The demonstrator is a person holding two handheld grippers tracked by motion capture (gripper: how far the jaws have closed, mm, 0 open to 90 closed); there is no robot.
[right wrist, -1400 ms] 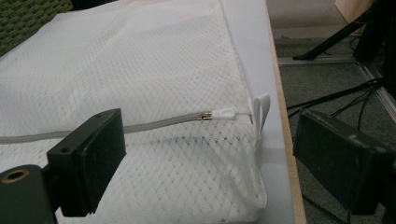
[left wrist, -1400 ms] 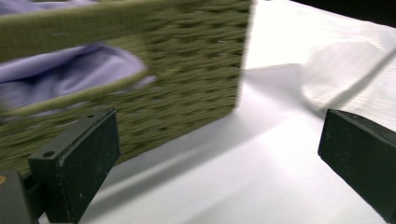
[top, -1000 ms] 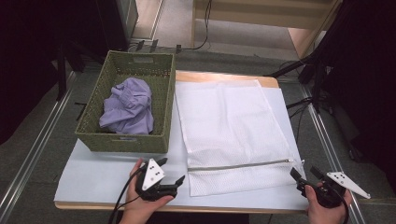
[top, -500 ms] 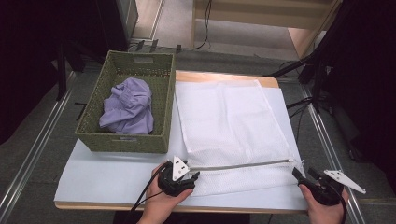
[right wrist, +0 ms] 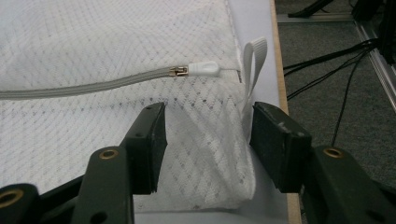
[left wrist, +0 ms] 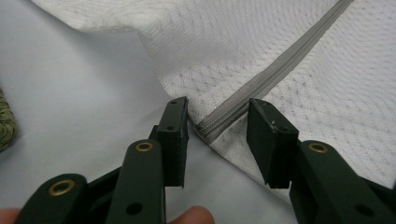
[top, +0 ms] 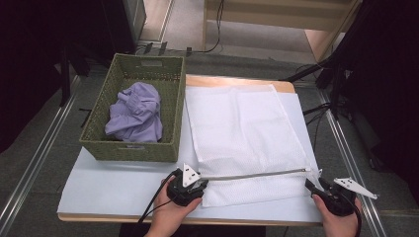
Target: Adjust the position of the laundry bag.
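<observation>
High view: white mesh laundry bag [top: 244,143] flat on table [top: 113,185], zipper [top: 257,174] running across near edge between left gripper [top: 195,186] and right gripper [top: 316,185]; green basket [top: 136,113] with lilac garment [top: 134,117] beyond left gripper, apart from it

Left gripper view: jaws just been closing, not yet pressing; closed end of zipper [left wrist: 219,122] and bag corner [left wrist: 243,140] between the pads, gaps visible on both sides

Right gripper view: jaws just been closing, not shut; bag corner [right wrist: 205,154] between pads, zipper pull [right wrist: 201,69] ahead of tips and untouched, hanging loop [right wrist: 252,65] just ahead of right-hand pad

Risk, left: pinch on a single mesh layer or on bare zipper tape; likely slip once tension comes on

Risk, right: closing here likely catches loose mesh, not the pull; zipper then stays shut, fabric bunches

Risk, loop: strap trapped under pad, corner dragged sideways

Risk, table: thin mesh flat on surface, pads may skate over instead of gathering it
</observation>
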